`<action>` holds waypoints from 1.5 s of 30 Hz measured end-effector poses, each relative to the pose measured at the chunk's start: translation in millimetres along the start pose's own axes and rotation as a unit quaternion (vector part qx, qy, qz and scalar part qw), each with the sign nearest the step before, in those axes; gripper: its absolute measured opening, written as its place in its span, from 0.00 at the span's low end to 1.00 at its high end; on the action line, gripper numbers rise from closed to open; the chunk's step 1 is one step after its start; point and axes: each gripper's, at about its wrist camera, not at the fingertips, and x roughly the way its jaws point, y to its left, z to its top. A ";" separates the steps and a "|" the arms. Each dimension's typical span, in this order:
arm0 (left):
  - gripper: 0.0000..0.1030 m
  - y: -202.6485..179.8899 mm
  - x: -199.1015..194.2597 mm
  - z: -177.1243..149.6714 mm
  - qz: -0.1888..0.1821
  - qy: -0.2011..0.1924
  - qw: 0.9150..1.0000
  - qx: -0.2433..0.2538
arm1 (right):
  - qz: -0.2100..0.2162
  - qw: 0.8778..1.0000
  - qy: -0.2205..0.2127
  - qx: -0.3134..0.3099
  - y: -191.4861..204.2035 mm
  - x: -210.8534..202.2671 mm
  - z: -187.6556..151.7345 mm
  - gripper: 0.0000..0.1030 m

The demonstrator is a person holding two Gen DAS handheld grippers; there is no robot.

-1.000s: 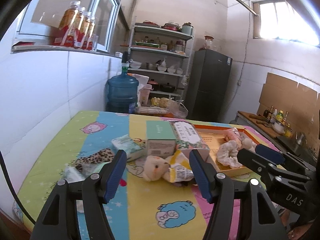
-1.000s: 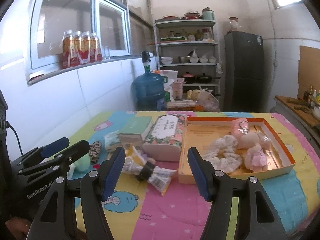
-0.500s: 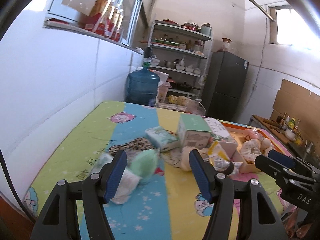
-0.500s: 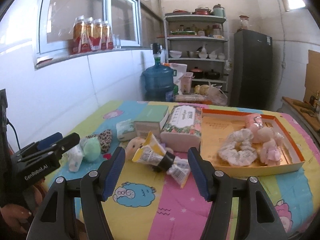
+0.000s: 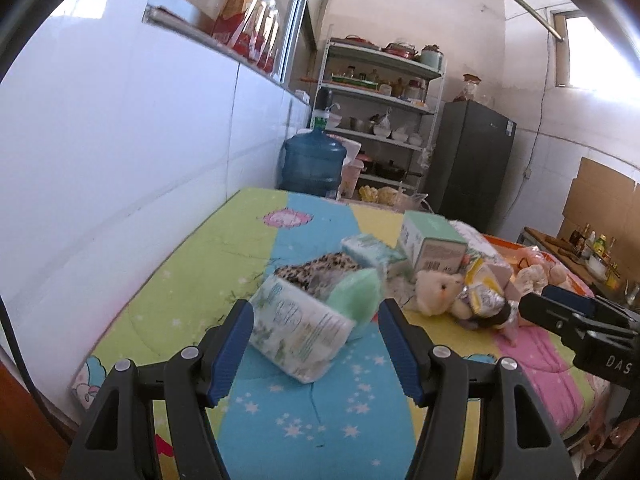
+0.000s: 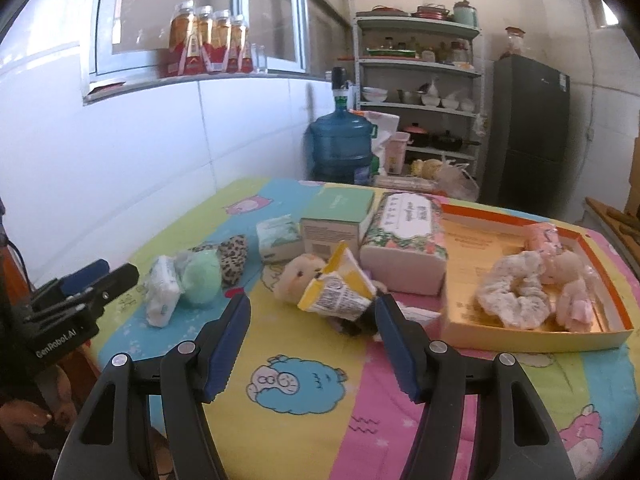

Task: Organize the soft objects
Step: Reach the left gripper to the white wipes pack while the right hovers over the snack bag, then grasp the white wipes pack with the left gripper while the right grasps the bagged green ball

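My left gripper (image 5: 316,344) is open, with a white tissue pack (image 5: 298,336) and a green soft ball (image 5: 356,294) just beyond its tips; a leopard-print scrunchie (image 5: 316,270) lies behind them. My right gripper (image 6: 312,340) is open in front of a beige plush toy (image 6: 298,274) and a yellow snack packet (image 6: 340,288). The orange tray (image 6: 532,334) at right holds a white scrunchie (image 6: 514,294) and pink soft items (image 6: 572,296). The left gripper also shows in the right wrist view (image 6: 96,278).
A green box (image 6: 338,220), a floral tissue box (image 6: 404,240) and a small tissue pack (image 6: 278,238) stand mid-table on the colourful cartoon cloth (image 6: 296,384). The white wall runs along the left. A water jug (image 6: 340,148), shelves and a fridge stand behind.
My left gripper has swung left and closer, from the plush toy to the tissue pack and green ball. My right gripper has shifted left, so the tray sits further right.
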 end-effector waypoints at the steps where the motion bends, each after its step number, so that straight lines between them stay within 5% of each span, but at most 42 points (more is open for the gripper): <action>1: 0.63 2.1 2.4 -2.1 0.001 0.003 1.000 -0.002 | 0.004 1.000 0.003 0.000 1.4 2.6 -0.4 0.65; 8: 0.63 -0.3 18.3 -13.8 -0.003 0.020 1.000 0.011 | 0.026 0.999 0.017 -0.008 14.8 16.7 -4.0 0.65; 23: 0.63 -24.5 67.8 -26.7 0.085 0.063 0.983 0.148 | 0.033 0.999 0.027 0.000 12.6 31.8 -5.6 0.65; 32: 0.29 -1.1 59.6 -16.9 0.052 0.029 0.993 0.099 | 0.076 0.996 0.039 0.001 22.2 51.1 -1.0 0.65; 45: 0.24 25.8 24.0 0.8 0.038 -0.030 0.997 0.060 | 0.153 0.986 0.072 0.005 64.4 102.0 15.8 0.65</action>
